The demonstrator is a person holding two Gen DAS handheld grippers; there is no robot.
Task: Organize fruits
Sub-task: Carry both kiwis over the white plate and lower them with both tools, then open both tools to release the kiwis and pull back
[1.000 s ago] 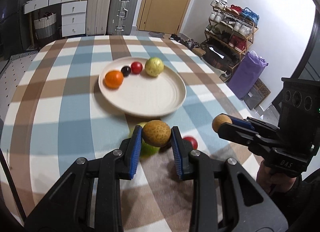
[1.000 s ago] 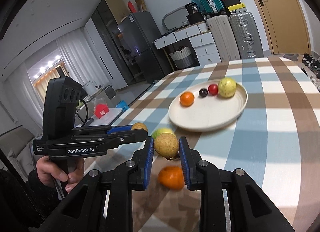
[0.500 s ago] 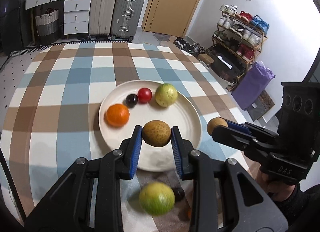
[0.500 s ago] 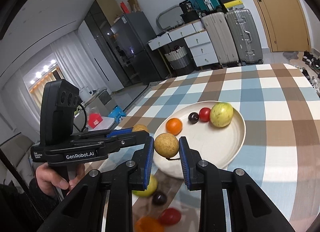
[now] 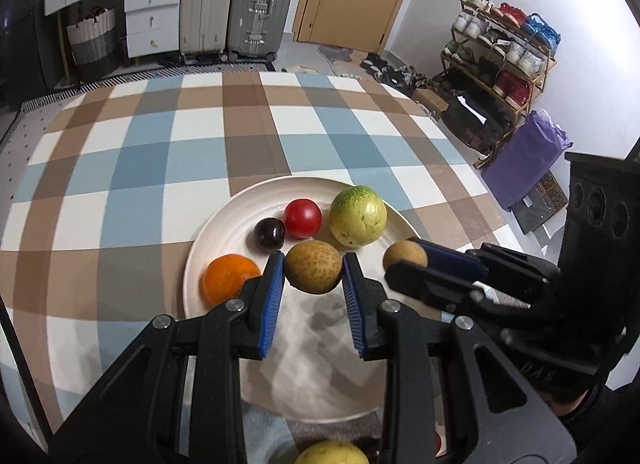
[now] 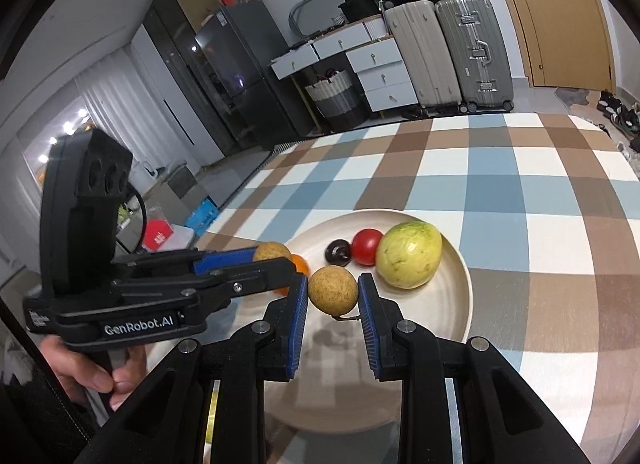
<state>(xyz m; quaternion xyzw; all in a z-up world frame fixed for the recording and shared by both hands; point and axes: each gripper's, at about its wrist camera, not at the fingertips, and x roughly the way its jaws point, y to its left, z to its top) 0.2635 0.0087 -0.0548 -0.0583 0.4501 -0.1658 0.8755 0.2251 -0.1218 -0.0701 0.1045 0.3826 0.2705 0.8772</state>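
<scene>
Fruits gather on a round cream ceramic plate [image 5: 208, 240] set on a table under a brown, blue and white checked cloth [image 5: 132, 160]. Four pieces rest on the plate: one round orange [image 5: 224, 278] at 9 o'clock, one small dark glossy cherry [image 5: 269, 233] and one red tomato-like fruit [image 5: 303, 218] toward 12 o'clock, and one large yellow-green guava-like fruit [image 5: 358, 215] at 1 o'clock. The cherry lies just beside the red fruit.

Two more pieces hang above the plate, each clamped in a tool. In the left wrist view, the left gripper [image 5: 314, 278], its blue-padded black jaws drawn narrow, pinches one rough tan-brown round fruit [image 5: 314, 272] over the plate's middle. At 3 o'clock of it, the right gripper [image 5: 408, 260] pinches a second, smaller tan round fruit [image 5: 404, 254] just as tightly; the right wrist view shows that fruit's short stem poking out below the pads.

One further yellow-green fruit [image 5: 332, 456] peeks in at 6 o'clock, off the plate, on the near side of the table. In the right wrist view a person's hand [image 6: 96, 372] grips the left tool's handle at 8 o'clock.

Beyond the table stand two upright hard-shell suitcases [image 5: 236, 4], one beige and one grey, beside a white chest of drawers [image 5: 152, 20].
</scene>
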